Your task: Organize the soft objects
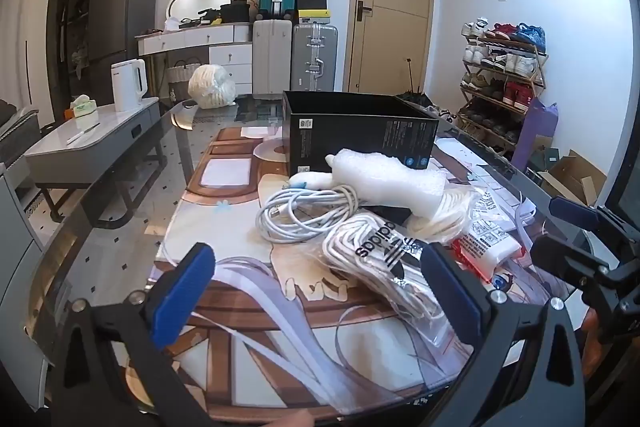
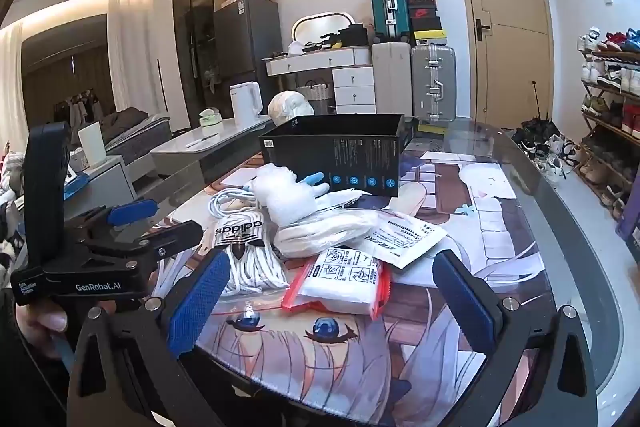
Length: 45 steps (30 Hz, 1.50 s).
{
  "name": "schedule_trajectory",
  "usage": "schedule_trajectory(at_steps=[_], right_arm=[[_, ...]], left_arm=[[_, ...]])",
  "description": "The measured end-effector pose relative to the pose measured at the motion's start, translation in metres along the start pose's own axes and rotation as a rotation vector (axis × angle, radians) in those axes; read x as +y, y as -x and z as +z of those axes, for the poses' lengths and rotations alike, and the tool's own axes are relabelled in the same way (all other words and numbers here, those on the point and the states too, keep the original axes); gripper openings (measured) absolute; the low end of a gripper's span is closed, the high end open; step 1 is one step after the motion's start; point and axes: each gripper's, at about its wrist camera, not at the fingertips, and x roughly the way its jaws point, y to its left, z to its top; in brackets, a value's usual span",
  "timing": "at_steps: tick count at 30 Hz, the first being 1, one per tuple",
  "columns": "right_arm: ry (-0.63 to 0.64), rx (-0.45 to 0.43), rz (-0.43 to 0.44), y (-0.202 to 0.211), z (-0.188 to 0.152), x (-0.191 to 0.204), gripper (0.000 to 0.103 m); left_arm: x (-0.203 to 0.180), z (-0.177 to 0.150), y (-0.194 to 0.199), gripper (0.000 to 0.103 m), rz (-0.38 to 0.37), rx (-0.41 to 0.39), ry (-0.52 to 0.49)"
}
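Soft objects heaped at mid-desk, in front of an open black box. A white bubble-wrap bundle tops the heap, its long axis roughly along the box's near wall, narrow end toward the left in the left wrist view. Below it: a coiled white cable; a clear adidas bag of white cord, long axis running diagonally toward the left gripper; a red-edged white packet; and a flat white printed pouch, partly under the packet. All rest on an illustrated mat covering the glass desk. Both grippers hover over the near edge, fingers spread wide, nothing between them; the right gripper frames the red-edged packet from behind.
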Motion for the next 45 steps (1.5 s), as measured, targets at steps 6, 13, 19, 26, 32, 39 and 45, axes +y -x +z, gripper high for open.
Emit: schedule_trajectory(at_steps=[6, 13, 19, 26, 32, 39, 45], right_arm=[[-0.026, 0.011, 0.016, 0.000, 0.000, -0.004, 0.103], [-0.016, -0.002, -0.011, 0.001, 0.003, -0.014, 0.103], [-0.017, 0.001, -0.020, 0.001, 0.000, -0.006, 0.103], [-0.017, 0.001, -0.022, 0.003, 0.000, -0.004, 0.103], [-0.009, 0.002, -0.027, 0.002, 0.001, -0.005, 0.103], [-0.012, 0.001, -0.029, 0.003, 0.001, -0.004, 0.103], [-0.011, 0.009, -0.028, 0.000, 0.000, -0.006, 0.103]], left_arm=[[-0.002, 0.000, -0.003, 0.103, 0.013, 0.008, -0.003], [-0.003, -0.001, 0.000, 0.103, 0.005, -0.003, 0.004], [0.000, -0.001, 0.001, 0.103, -0.003, -0.011, 0.000], [0.000, -0.003, -0.001, 0.103, -0.005, -0.013, -0.004], [0.000, -0.005, -0.001, 0.103, -0.006, -0.015, -0.003], [0.000, -0.004, 0.000, 0.103, -0.006, -0.014, -0.005], [-0.001, -0.003, 0.000, 0.103, -0.005, -0.015, -0.004]])
